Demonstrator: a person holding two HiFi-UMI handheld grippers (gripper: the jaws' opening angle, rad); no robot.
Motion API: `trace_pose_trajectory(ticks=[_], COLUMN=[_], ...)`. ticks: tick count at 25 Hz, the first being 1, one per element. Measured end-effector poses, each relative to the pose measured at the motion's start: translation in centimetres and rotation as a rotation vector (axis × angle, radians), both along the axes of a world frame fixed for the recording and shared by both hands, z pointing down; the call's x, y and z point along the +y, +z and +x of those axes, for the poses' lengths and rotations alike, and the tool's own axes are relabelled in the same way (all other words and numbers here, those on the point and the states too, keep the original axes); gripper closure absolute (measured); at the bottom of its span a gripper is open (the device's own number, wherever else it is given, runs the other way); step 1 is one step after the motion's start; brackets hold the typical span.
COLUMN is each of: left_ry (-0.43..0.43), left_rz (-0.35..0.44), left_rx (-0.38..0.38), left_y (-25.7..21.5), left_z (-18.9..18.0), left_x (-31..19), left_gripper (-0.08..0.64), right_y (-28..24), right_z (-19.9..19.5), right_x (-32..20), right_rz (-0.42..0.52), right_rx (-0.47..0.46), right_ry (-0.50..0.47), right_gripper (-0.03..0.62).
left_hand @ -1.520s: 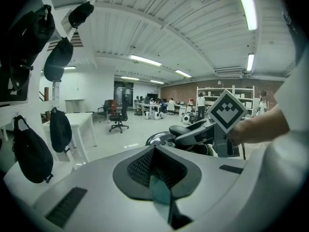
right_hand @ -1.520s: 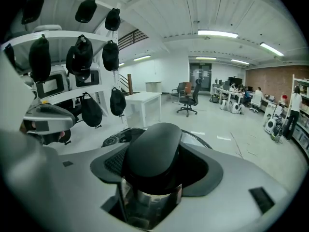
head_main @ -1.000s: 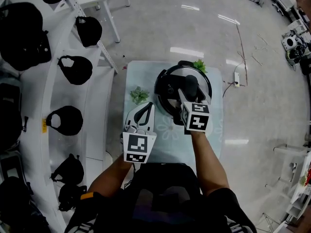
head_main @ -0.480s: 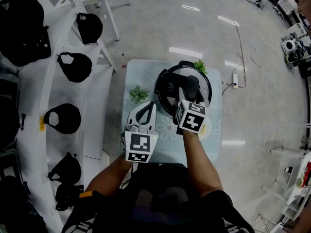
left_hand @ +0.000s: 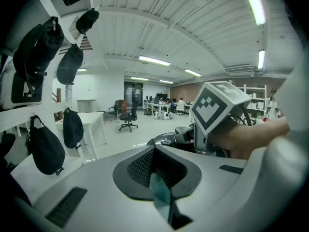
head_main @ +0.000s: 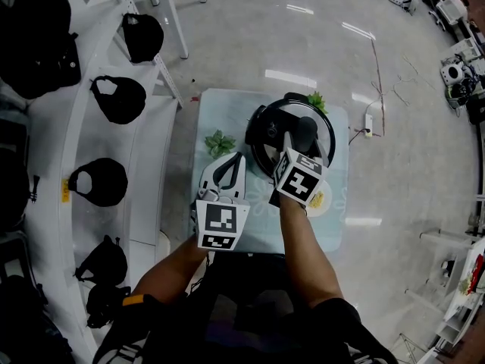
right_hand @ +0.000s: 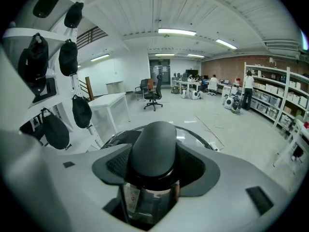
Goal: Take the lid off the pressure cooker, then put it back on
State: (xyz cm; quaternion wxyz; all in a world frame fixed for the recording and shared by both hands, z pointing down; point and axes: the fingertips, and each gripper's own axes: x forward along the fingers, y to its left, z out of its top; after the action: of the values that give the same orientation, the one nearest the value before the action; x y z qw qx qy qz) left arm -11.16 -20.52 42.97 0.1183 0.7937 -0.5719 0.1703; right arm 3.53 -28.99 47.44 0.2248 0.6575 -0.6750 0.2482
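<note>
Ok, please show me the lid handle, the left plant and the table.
lid handle (right_hand: pixel 154 146), right gripper view, its rounded top.
left plant (head_main: pixel 220 142), head view, its leaves.
table (head_main: pixel 224 112), head view, bare far-left corner.

Black pressure cooker (head_main: pixel 255 133), lid (head_main: pixel 325 136) seated on it, dark knob (head_main: pixel 305 130) upward, on pale table (head_main: pixel 217 109)

Near half of lid (right_hand: pixel 192 133) hidden by handle (right_hand: pixel 154 146); cooker (head_main: pixel 260 135) front covered by right gripper (head_main: pixel 292 145); label (right_hand: pixel 129 197) print illegible.
</note>
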Motion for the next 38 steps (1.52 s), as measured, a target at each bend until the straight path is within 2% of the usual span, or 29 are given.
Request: trace_pose_trajectory(ticks=[5, 9, 23, 29, 33, 38], left_ry=[0.010, 0.009, -0.011, 0.006, 0.017, 0.024], left_rz=[-0.007, -0.005, -0.011, -0.014, -0.016, -0.031], left_rx=[0.016, 0.017, 0.034, 0.040, 0.038, 0.039], left_y=[-0.3, -0.5, -0.4, -0.3, -0.3, 0.0], left_z=[0.5, 0.3, -1.2, -0.6, -0.4, -0.7], left_x=[0.1, 0.0, -0.2, -0.2, -0.3, -0.4], left_gripper=[0.552, 0.552, 0.552, 0.552, 0.552, 0.552], right_y=[0.0, -0.2, -0.4, 0.0, 0.2, 0.3], right_z=[0.2, 0.1, 0.0, -0.1, 0.2, 1.2], right_x=[0.2, 0.1, 0.0, 0.0, -0.4, -0.5], right_rz=[-0.045, -0.057, -0.033, -0.031, -0.029, -0.081], right_rx=[-0.003, -0.009, -0.017, -0.004, -0.024, -0.128], right_ry=[0.102, 0.139, 0.061, 0.078, 0.148, 0.378], right_gripper=[0.296, 0.296, 0.296, 0.295, 0.291, 0.304])
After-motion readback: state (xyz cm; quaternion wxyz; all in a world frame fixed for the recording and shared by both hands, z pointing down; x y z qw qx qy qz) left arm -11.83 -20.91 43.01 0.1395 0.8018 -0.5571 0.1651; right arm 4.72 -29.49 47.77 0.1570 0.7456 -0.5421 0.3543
